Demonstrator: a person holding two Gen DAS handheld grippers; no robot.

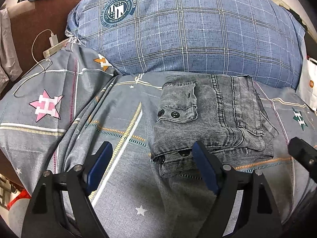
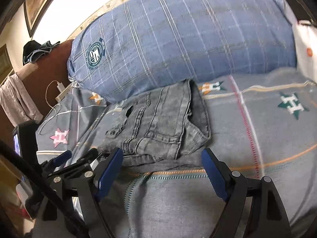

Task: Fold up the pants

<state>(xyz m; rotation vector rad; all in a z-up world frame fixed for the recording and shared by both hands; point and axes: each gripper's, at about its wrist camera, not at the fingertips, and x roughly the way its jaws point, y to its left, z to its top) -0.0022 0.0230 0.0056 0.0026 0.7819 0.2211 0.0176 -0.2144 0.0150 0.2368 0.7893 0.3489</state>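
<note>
Both claws stood wide open over the bed, holding nothing, with the folded pants lying just ahead of them.

The left claw (image 1: 152, 154) had its blue pads spread far apart with only bedsheet between them, its right pad overlapping the near edge of the pants (image 1: 210, 119) in that view, though contact could not be told. The right claw (image 2: 162, 158) was likewise spread wide and empty, its pads framing the near edge of the pants (image 2: 158, 123). The grey pants lay folded into a compact bundle on the grey patterned bedsheet (image 1: 118, 178), buttons showing along the near-left side. Behind them sat a big blue plaid pillow (image 1: 188, 29). To the left a white charger and cable (image 1: 53, 39) rested by the sheet's edge.
</note>
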